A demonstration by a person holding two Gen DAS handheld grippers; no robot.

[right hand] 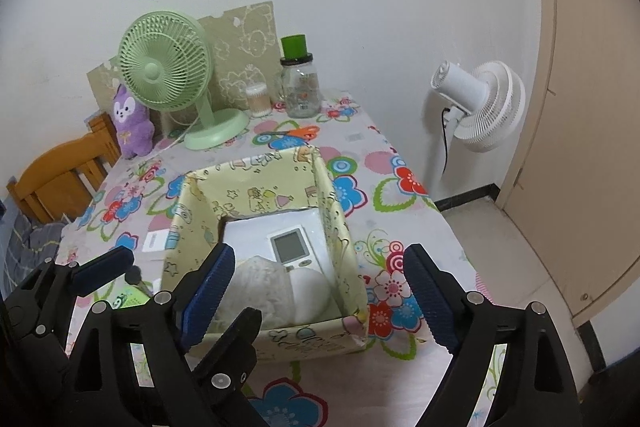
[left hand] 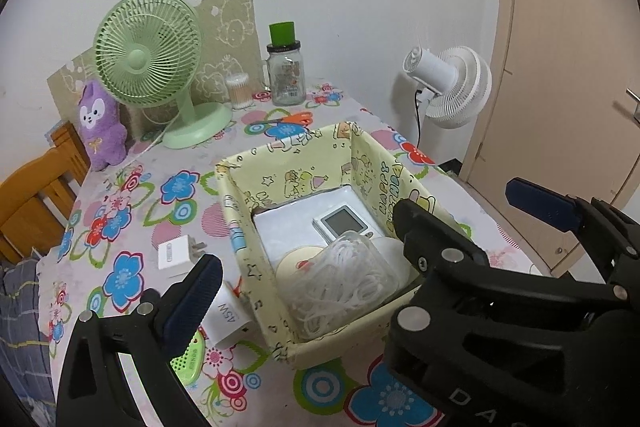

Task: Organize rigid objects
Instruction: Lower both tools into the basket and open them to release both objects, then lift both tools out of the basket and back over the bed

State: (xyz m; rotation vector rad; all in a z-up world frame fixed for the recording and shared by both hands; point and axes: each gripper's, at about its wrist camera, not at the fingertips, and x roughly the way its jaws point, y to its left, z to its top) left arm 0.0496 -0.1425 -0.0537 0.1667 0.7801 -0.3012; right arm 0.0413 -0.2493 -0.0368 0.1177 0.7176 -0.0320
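Note:
A yellow cartoon-print box [left hand: 362, 163] [right hand: 264, 181] stands on the flowered tablecloth [left hand: 132, 203]. Inside lie a white remote with a grey screen [left hand: 346, 223] [right hand: 290, 245], a bag of white rings [left hand: 344, 287] and a round white disc [right hand: 310, 289]. Left of the box are a white plug adapter [left hand: 176, 255] [right hand: 154, 241], a white 45W charger [left hand: 230, 317] and a green perforated item [left hand: 190, 357]. My left gripper [left hand: 304, 263] is open above the box's near left corner. My right gripper [right hand: 320, 291] is open over the box's near side. Both are empty.
At the back of the table stand a green desk fan [left hand: 150, 61], a purple plush [left hand: 100, 125], a cotton-swab tub [left hand: 238, 91], a glass jar with green lid [left hand: 285, 67] and orange scissors [left hand: 288, 119]. A wooden chair [left hand: 36, 195] is left; a white fan [left hand: 452, 87] and door right.

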